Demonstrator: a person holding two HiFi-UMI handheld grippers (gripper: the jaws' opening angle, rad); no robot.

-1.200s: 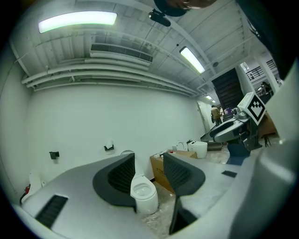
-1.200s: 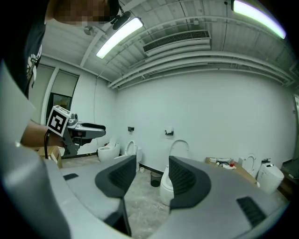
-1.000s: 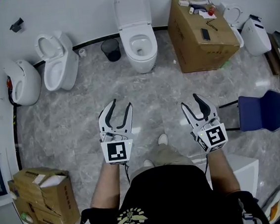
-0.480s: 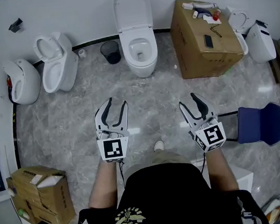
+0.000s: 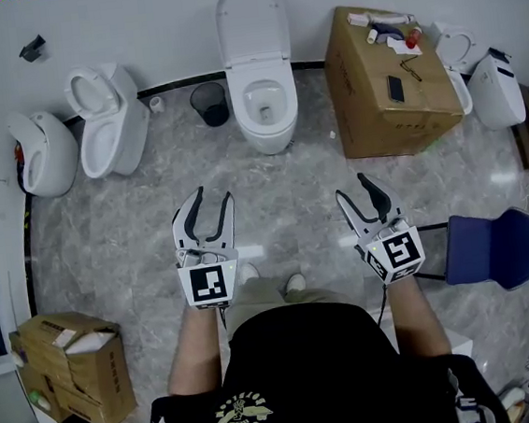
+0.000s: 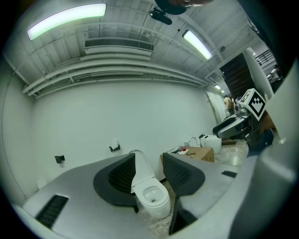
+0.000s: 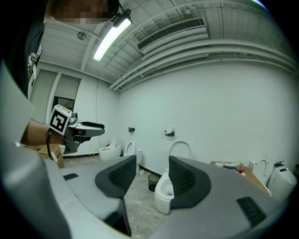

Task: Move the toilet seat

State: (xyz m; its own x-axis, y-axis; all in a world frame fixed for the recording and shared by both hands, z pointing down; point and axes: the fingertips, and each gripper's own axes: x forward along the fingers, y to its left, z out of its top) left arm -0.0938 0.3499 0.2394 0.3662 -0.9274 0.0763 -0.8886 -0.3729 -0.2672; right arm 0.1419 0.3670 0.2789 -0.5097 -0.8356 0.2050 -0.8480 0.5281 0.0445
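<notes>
A white toilet (image 5: 265, 102) stands against the far wall with its lid (image 5: 249, 20) raised upright and the seat ring down on the bowl. Both grippers hover over the marble floor well short of it and touch nothing. My left gripper (image 5: 213, 202) is open with nothing held. My right gripper (image 5: 356, 191) is open too. In the left gripper view the toilet (image 6: 152, 198) shows in the gap of the left gripper (image 6: 149, 172). In the right gripper view the toilet (image 7: 163, 193) shows partly behind the right jaw of the right gripper (image 7: 152, 175).
A black waste bin (image 5: 209, 99) stands left of the toilet and a big cardboard box (image 5: 387, 80) with small items on it stands to its right. Two more toilets (image 5: 109, 119) (image 5: 44, 154) line the left wall. A blue chair (image 5: 494, 247) is at right, cardboard boxes (image 5: 74, 367) at lower left.
The person has stepped forward and both grippers have moved a little toward the toilet. The jaws of both stand as wide as before.
</notes>
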